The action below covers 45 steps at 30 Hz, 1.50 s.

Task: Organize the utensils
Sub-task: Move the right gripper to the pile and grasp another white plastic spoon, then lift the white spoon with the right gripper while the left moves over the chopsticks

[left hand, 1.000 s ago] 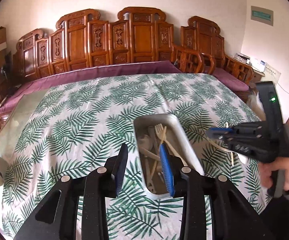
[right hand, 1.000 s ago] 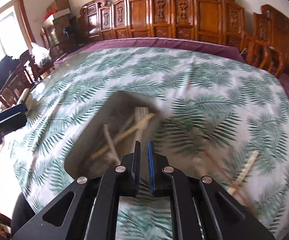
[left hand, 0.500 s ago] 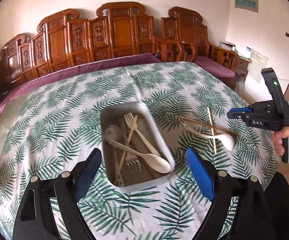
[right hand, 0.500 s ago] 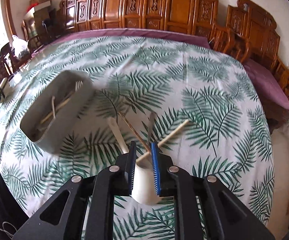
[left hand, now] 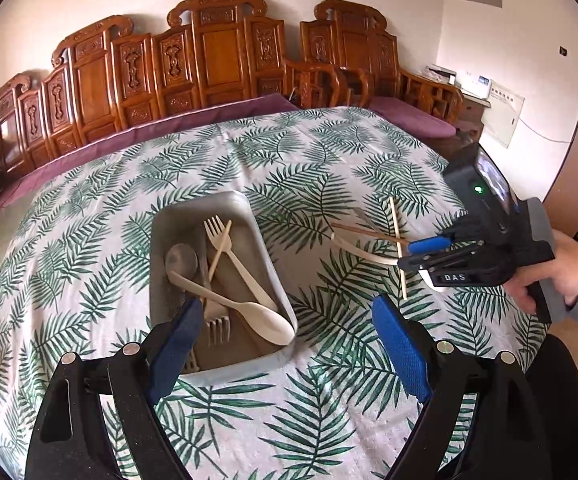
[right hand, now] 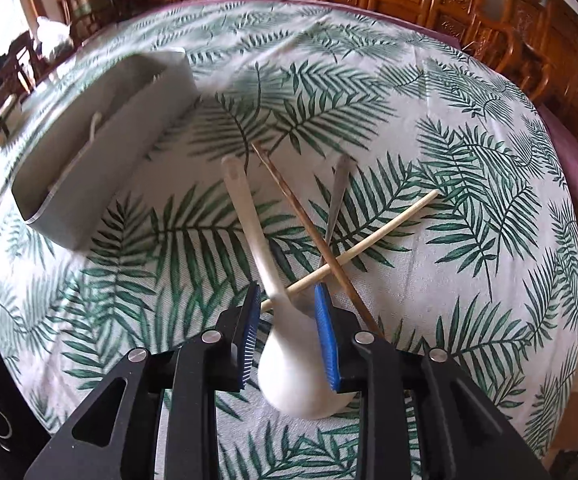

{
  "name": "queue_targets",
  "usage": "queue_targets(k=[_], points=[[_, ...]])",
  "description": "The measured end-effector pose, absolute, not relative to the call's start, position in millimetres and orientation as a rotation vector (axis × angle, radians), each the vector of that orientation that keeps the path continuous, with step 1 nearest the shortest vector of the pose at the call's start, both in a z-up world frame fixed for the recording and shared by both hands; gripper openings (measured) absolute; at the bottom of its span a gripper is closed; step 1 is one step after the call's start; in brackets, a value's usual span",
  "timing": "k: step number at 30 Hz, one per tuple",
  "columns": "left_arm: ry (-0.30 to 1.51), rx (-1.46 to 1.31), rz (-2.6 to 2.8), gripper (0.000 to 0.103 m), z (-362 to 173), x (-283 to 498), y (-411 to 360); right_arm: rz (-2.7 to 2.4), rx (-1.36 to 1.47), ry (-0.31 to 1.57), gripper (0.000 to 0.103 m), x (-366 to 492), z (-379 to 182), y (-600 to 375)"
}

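The left gripper is seen with its blue pads set wide apart above the near end of a grey rectangular tray; nothing is clamped between them. The tray stands on a round table covered by a leaf-print cloth. Inside the tray a cream spoon, a cream fork, a grey spoon and a second fork are laid over one another. The right gripper, carried by a hand, is pointed steeply down at a loose pile on the cloth, well apart from the tray. Its jaws are opening, with the neck of a white spoon lying between the pads; contact with the pads cannot be told. Just beside the spoon a dark chopstick is crossed by a pale chopstick, and a grey metal handle lies under the crossing. Carved wooden chairs are ranged along the wall.
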State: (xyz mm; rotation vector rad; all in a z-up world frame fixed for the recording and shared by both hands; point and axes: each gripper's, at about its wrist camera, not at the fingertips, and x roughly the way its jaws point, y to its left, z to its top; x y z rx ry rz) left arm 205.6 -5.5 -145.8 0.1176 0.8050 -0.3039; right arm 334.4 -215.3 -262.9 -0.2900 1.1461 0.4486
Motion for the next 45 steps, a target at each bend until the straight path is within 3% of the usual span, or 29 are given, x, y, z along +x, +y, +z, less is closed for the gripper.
queue_targets(k=[28, 41, 45], points=[[0.84, 0.16, -0.292, 0.083, -151.6, 200.4, -18.6, 0.511, -0.324, 1.273, 0.03, 336.2, -267.4, -215.2], [0.843, 0.171, -0.289, 0.083, -153.1, 197.5, -19.4, 0.547, -0.37, 1.248, 0.032, 326.4, -267.1, -204.3], [0.844, 0.166, -0.291, 0.083, -153.7, 198.4, -19.5, 0.549, -0.394, 1.244, 0.027, 324.9, -268.0, -204.5]])
